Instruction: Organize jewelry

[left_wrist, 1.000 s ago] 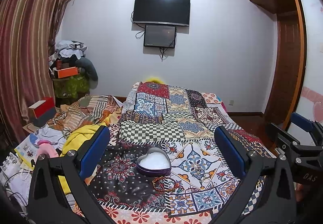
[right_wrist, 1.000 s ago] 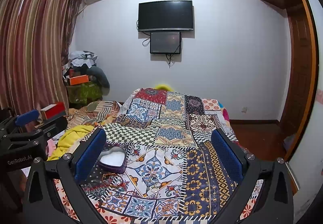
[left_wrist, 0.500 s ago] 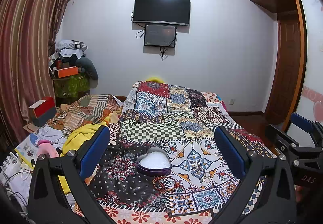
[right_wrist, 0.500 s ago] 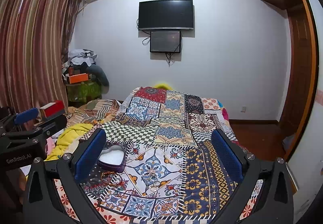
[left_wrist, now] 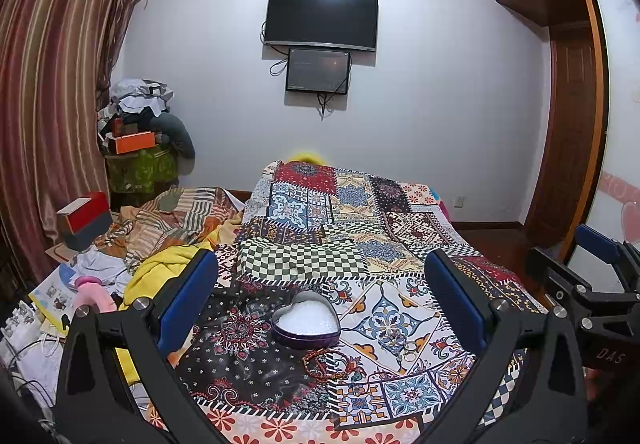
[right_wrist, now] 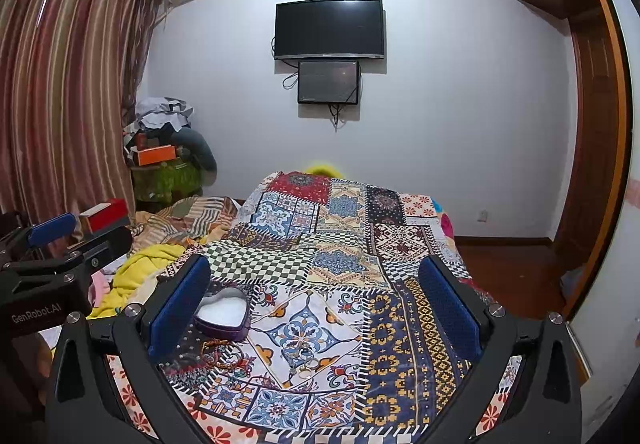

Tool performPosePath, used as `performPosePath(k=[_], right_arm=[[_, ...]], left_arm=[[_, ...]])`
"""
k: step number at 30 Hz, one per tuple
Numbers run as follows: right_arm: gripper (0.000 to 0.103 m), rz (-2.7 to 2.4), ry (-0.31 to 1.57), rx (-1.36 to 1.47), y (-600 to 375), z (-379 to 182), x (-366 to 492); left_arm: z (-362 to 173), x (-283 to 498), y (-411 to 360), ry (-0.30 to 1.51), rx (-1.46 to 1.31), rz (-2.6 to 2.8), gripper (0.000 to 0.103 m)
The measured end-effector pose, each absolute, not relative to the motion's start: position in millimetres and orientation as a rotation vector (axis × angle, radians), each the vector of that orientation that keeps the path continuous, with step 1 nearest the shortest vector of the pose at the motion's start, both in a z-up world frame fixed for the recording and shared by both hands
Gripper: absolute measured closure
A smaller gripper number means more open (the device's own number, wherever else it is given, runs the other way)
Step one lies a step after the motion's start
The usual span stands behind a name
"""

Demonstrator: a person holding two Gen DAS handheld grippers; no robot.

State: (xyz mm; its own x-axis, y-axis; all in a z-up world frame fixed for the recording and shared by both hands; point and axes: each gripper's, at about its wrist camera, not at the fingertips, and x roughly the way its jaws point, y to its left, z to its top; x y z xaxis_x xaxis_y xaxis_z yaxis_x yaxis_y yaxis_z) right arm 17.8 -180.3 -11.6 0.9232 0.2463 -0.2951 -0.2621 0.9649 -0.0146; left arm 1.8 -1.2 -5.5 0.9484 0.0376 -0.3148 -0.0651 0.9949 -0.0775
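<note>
Purple heart-shaped tin (left_wrist: 306,320) sits low centre on the patchwork quilt (left_wrist: 360,240), beaded bracelet (left_wrist: 326,362) and rings (right_wrist: 302,358) just below it. Nothing has shifted over the past second: left gripper (left_wrist: 320,300) and right gripper (right_wrist: 314,304) hover, jaws wide and empty, sorting not begun.

"GenRobot.AI" on the left gripper (right_wrist: 52,240) (right gripper (left_wrist: 600,256): "DAS").

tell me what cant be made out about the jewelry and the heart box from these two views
- Small metal pieces, right wrist view: too small to count or tell rings from earrings.
- Beaded bracelet, left wrist view: busy quilt pattern blurs its outline; one strand or several is unclear.
- Heart-shaped box, right wrist view: left lobe hidden behind the right gripper's blue finger pad.
- Box lining, both views: too pale to show any contents.
</note>
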Motion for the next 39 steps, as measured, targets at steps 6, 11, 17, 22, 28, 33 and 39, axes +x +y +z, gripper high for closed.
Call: performPosePath(k=[6,11,17,22,28,33,39], right_arm=[[0.0,0.26,0.301,-0.05,-180.1,-12.1,18.5],[0.0,0.258,0.317,-0.049,-181.7,-15.4,24.0],[0.0,0.254,0.37,-0.044,-181.7,-25.4,37.7],[0.0,0.244,0.439,-0.038,-182.6,-42.9,55.0],[0.0,0.239,0.554,-0.039,-184.0,-71.9,80.9],[0.0,0.236,0.647,-0.076,-181.7,-97.8,98.0],[0.0,0.281,0.762,-0.14,-173.7,-130.0,109.7]], left_arm=[[-7.1,1.8,-2.3,0.315,-0.08,0.061,0.0],[-10.2,5.6,-1.5,0.319,-0.087,0.058,0.0],[-20.6,19.4,6.8,0.36,-0.109,0.069,0.0],[-41.2,41.5,16.7,0.439,-0.129,0.091,0.0],[-74.2,65.1,27.2,0.541,-0.16,0.114,0.0],[-98.3,79.5,32.8,0.604,-0.157,0.109,0.0],[-135.7,99.0,38.6,0.735,-0.153,0.093,0.0]])
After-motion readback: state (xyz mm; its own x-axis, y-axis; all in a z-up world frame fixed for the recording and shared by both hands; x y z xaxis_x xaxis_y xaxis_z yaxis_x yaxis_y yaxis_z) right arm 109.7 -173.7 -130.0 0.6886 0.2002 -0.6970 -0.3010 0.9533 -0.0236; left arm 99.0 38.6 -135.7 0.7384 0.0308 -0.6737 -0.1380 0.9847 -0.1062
